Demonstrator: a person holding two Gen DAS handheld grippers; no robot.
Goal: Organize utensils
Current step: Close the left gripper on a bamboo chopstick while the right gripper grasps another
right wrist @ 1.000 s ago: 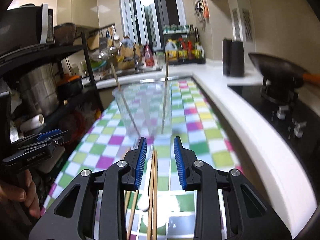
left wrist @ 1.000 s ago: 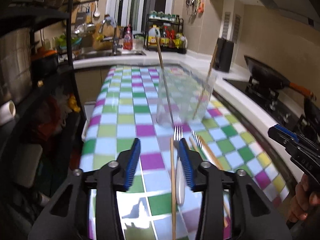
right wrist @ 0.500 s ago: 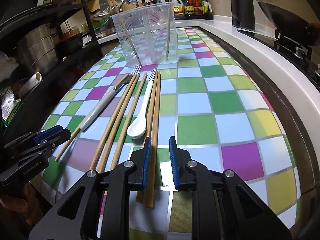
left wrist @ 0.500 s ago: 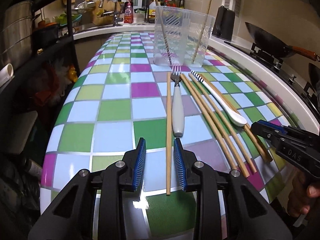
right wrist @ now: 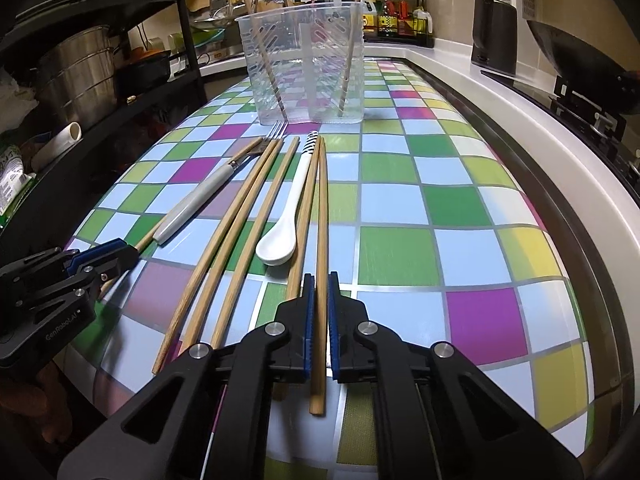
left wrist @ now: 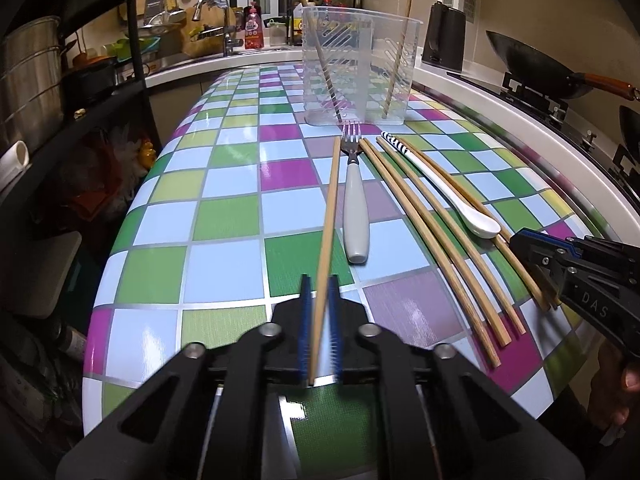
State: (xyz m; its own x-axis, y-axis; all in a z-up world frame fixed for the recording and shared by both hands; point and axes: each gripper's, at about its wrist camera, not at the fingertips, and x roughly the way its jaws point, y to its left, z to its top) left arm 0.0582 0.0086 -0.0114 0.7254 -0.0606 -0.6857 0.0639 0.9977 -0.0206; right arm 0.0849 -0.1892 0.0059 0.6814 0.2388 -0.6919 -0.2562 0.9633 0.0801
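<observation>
My left gripper [left wrist: 319, 285] is low over the checked tabletop, its jaws closing tight on the near end of a lone wooden chopstick [left wrist: 330, 208] lying left of the white-handled fork [left wrist: 356, 208]. My right gripper [right wrist: 319, 280] does the same to the rightmost chopstick [right wrist: 322, 208], whose end sticks out behind the pads. Between them lie a white spoon [right wrist: 288, 216] and several more chopsticks [right wrist: 224, 248]. A clear plastic holder [left wrist: 360, 68] stands beyond with two chopsticks leaning inside. Each gripper shows in the other's view: the right gripper [left wrist: 524, 242], the left gripper [right wrist: 128, 252].
The table's rounded front edge [left wrist: 120, 360] lies just below both grippers. A black shelf rack with steel pots [right wrist: 76, 72] stands to the left. On the right, a white counter holds a wok [left wrist: 532, 68] on the stove and a black kettle [right wrist: 494, 36].
Both grippers came down from above the table to its surface, and each narrowed its jaws around a chopstick until the pads met the wood.
</observation>
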